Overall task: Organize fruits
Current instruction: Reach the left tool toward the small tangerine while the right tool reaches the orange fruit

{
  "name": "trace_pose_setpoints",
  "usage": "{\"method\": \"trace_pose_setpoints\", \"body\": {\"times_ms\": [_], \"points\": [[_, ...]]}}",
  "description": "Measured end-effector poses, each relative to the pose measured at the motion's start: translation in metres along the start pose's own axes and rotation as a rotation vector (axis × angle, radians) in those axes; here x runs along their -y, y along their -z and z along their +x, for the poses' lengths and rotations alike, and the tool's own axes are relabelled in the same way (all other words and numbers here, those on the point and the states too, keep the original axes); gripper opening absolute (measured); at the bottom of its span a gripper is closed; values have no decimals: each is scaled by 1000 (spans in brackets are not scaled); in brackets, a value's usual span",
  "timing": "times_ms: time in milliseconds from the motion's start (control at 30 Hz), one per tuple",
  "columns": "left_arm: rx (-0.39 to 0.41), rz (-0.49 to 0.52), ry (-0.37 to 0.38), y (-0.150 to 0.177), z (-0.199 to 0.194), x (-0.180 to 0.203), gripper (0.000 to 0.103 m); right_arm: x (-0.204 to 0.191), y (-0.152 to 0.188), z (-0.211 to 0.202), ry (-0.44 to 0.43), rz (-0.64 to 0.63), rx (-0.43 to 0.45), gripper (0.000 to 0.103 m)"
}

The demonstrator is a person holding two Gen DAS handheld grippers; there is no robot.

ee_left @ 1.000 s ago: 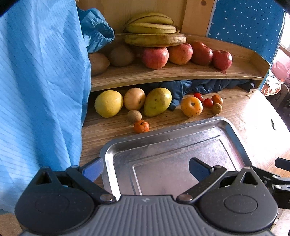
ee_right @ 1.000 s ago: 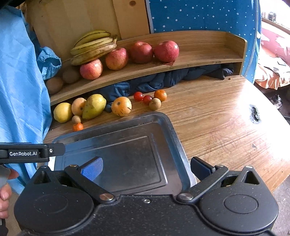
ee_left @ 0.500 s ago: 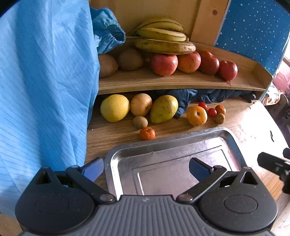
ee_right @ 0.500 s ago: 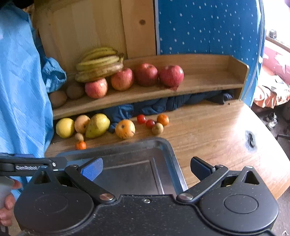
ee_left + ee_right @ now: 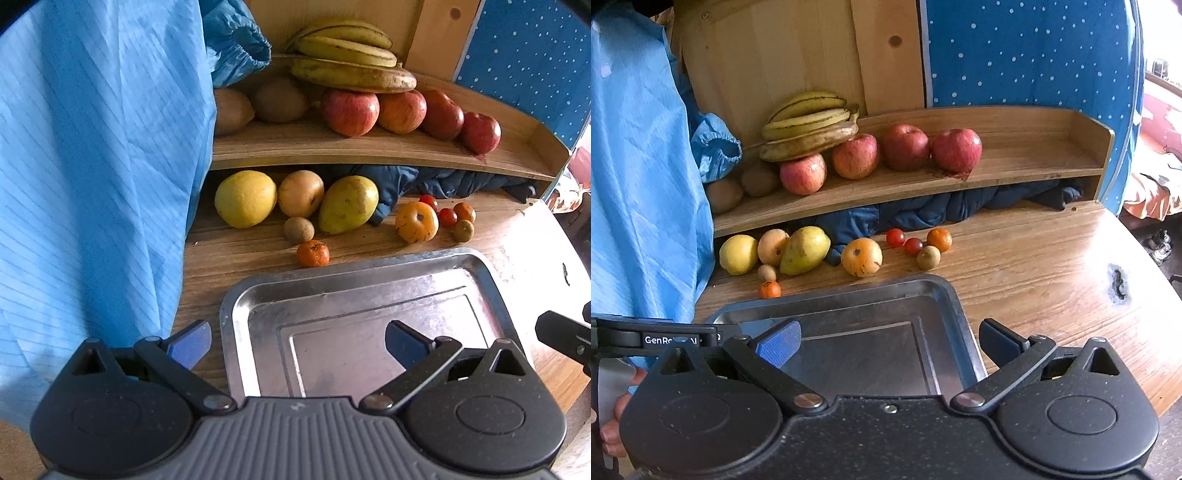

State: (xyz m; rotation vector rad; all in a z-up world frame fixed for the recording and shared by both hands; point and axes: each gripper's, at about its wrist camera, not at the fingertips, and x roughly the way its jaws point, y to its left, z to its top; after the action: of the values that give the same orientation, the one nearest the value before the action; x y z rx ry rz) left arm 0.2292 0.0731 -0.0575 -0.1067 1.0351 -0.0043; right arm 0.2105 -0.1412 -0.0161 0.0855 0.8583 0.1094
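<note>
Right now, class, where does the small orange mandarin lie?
In the left wrist view, the small orange mandarin lies on the wooden table, between the small kiwi and the metal tray's far rim.

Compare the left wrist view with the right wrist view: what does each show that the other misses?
Left wrist only: the open left tool and the tip of the right one. Right wrist only: the open right tool, a hand, the dark hole in the table. Both: the empty tray, apples, bananas, loose fruit.
</note>
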Motion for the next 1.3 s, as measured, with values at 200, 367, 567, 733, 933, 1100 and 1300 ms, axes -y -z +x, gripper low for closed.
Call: {"method": "trace_pose_setpoints", "body": {"times_ms": [200, 367, 567, 733, 933, 1100, 1300], "points": [[-18, -11, -24, -2, 8, 0, 102, 2, 2, 4, -25, -4, 3, 102], [-29, -18, -30, -9, 19, 3, 102, 11, 1, 7, -27, 1, 6, 102], [-34, -56, -13, -23, 34, 3, 102, 16, -1, 16, -33, -18, -11, 103], [-50, -79, -18, -36, 49, 3, 102, 13, -7, 26, -79, -81, 16, 103], [-62, -116, 9, -50, 63, -2, 102, 12, -22, 50, -81, -137, 5, 103], [-79, -125, 1, -54, 73, -4, 102, 10, -36, 70, -77, -145, -23, 102], [-96, -134, -7, -57, 83, -5, 102, 5, -45, 92, -56, -179, -37, 99]]}}
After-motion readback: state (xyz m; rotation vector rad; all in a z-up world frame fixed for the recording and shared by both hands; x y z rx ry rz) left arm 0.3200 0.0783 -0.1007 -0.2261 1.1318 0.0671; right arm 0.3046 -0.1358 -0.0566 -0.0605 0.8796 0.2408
